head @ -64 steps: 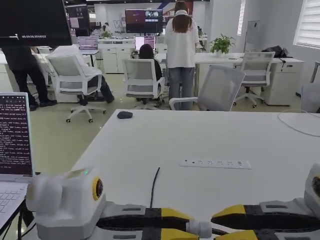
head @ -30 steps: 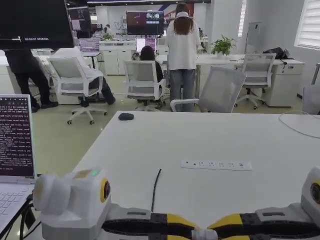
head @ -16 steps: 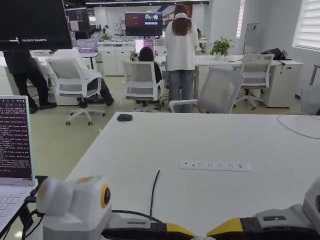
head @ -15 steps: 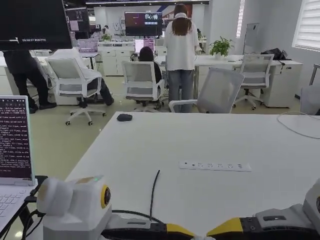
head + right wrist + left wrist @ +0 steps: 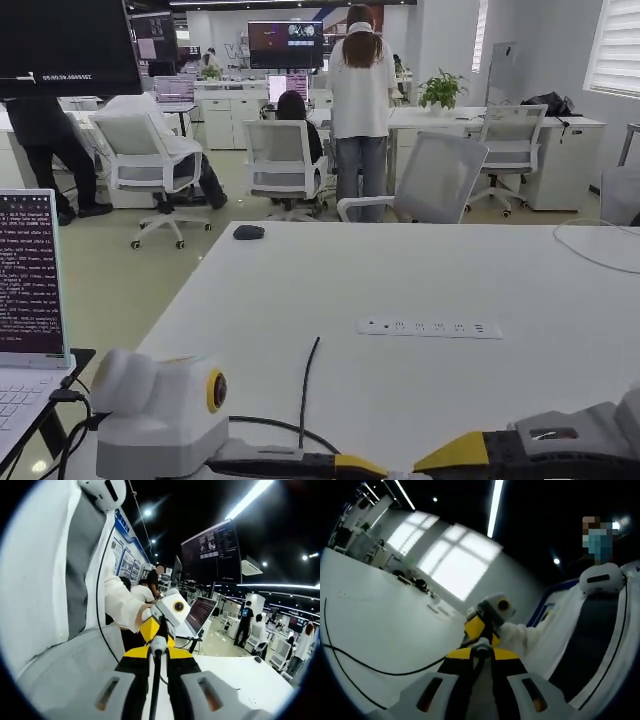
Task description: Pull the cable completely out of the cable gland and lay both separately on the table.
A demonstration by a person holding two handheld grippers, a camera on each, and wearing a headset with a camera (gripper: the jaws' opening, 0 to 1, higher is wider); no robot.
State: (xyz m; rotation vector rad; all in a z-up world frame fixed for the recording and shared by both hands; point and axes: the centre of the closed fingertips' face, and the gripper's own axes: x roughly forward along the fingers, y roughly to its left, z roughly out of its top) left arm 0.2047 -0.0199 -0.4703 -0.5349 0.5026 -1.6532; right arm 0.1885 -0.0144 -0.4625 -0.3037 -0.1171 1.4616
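My left gripper (image 5: 481, 656) is shut on the small whitish cable gland (image 5: 481, 647), tip to tip with the right gripper (image 5: 489, 614). From the gland a black cable (image 5: 380, 669) trails away over the white table (image 5: 375, 620). In the right gripper view, the black cable (image 5: 154, 686) runs between the shut jaws of my right gripper (image 5: 157, 654) up to the gland (image 5: 158, 642), with the left gripper (image 5: 170, 611) just beyond. In the head view both grippers sit at the bottom edge, left gripper (image 5: 362, 467) and right gripper (image 5: 442, 464), with the cable (image 5: 305, 385) looping on the table (image 5: 450, 270).
A white power strip (image 5: 430, 327) lies mid-table. An open laptop (image 5: 25, 290) stands at the left edge, a black mouse (image 5: 248, 232) at the far corner, and a thin white cable (image 5: 590, 255) at the right. Office chairs and people are beyond the table.
Both grippers have sunk lower in the head view, and the gland between their tips has dropped to the bottom edge. A loop of black cable now lies beside the left gripper.
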